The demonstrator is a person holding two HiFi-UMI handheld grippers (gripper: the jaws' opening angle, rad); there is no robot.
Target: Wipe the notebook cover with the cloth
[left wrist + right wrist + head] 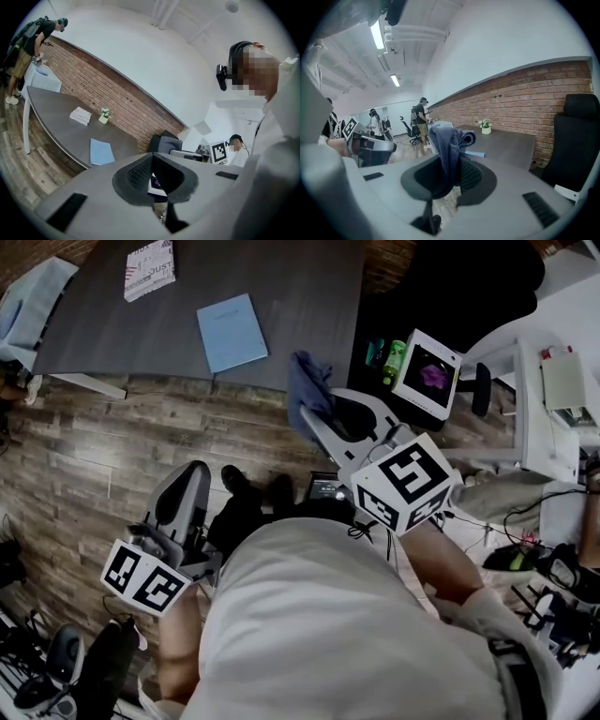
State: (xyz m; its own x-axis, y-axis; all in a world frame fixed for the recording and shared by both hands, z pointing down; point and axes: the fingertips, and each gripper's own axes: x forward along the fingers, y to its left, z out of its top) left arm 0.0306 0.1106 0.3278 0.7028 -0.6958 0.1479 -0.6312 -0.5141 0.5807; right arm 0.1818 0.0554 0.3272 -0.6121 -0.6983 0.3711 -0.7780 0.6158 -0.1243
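The light blue notebook (230, 332) lies flat on the dark table (300, 296), far ahead of both grippers; it also shows in the left gripper view (101, 152). My right gripper (319, 418) is shut on a dark blue cloth (306, 385), which hangs bunched over its jaws (447, 150). It is held in the air over the wooden floor, short of the table edge. My left gripper (183, 486) sits low at the left near my body. Its jaws (152, 158) are closed together with nothing between them.
A white booklet (148, 268) and a small potted plant (486, 126) also sit on the table. A black office chair (579, 136) stands to the right. A white box with a purple picture (427, 371) and cluttered desks are at the right. People stand far off (419, 117).
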